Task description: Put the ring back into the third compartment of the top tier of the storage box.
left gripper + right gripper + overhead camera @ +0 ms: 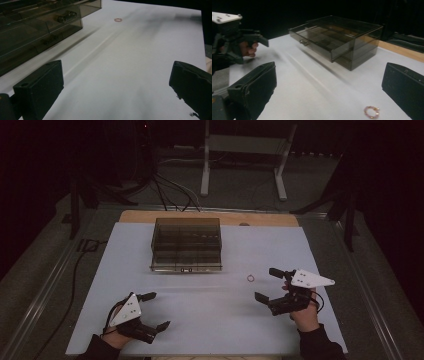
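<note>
— What lies around the smoky drawer box (186,245) in front of you?
— Under it you have a white sheet (210,320). Just behind it, a strip of wooden board (140,216) shows.
— And farther behind it?
— Black cables (170,190) on the floor, and a white metal stand (245,145).

Room kept dark; white table (210,320) lit, grey floor (240,190) strewn with cables (170,190), white stand (245,150) parked behind.

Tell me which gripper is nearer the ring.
Right. The right gripper sits just beside the ring, which lies between its open jaws in its own view. The left gripper is far across the table.
</note>
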Demonstrator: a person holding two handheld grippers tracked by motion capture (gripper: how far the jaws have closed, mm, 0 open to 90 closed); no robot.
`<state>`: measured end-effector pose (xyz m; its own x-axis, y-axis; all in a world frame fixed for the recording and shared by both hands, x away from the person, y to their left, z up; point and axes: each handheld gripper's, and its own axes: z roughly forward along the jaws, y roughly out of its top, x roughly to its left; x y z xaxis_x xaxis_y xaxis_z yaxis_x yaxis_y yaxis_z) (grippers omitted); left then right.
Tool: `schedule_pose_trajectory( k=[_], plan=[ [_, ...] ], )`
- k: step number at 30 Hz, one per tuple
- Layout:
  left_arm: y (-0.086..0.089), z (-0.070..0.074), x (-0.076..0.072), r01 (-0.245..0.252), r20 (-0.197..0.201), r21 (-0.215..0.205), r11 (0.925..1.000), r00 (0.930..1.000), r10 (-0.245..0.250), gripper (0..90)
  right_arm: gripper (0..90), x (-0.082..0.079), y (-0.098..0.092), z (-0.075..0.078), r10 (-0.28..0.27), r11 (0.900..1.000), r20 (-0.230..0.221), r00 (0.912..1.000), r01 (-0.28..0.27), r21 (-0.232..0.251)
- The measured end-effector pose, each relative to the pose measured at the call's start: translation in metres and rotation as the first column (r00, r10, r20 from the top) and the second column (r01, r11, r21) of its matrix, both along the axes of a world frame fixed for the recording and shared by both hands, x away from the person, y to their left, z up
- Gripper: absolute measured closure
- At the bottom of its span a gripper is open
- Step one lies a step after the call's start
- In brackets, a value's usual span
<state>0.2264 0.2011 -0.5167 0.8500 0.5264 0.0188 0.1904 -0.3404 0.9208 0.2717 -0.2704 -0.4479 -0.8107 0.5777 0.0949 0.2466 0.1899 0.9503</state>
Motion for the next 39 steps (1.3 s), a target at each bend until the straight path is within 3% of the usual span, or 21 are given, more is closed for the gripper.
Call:
schedule_pose_trajectory(
  k=[13,29,39],
  plan=[
    [0.0,0.0,0.0,-0.002,-0.007,-0.006,1.0,1.0,0.002,0.6,0.0,0.02,-0.004,-0.001,-0.075,0.997,-0.019,0.997,0.075,-0.002],
    [0.0,0.001,0.0,-0.002,-0.004,-0.015,0.9999,1.0,0.002,0.6,0.0,0.046,-0.002,-0.017,-0.156,0.988,-0.071,0.9852,0.154,-0.033],
    [0.001,0.002,0.0,-0.005,0.0,-0.019,0.9998,1.0,0.005,0.6,0.0,0.062,-0.003,-0.037,-0.223,0.974,-0.124,0.9669,0.215,-0.077]
  ],
)
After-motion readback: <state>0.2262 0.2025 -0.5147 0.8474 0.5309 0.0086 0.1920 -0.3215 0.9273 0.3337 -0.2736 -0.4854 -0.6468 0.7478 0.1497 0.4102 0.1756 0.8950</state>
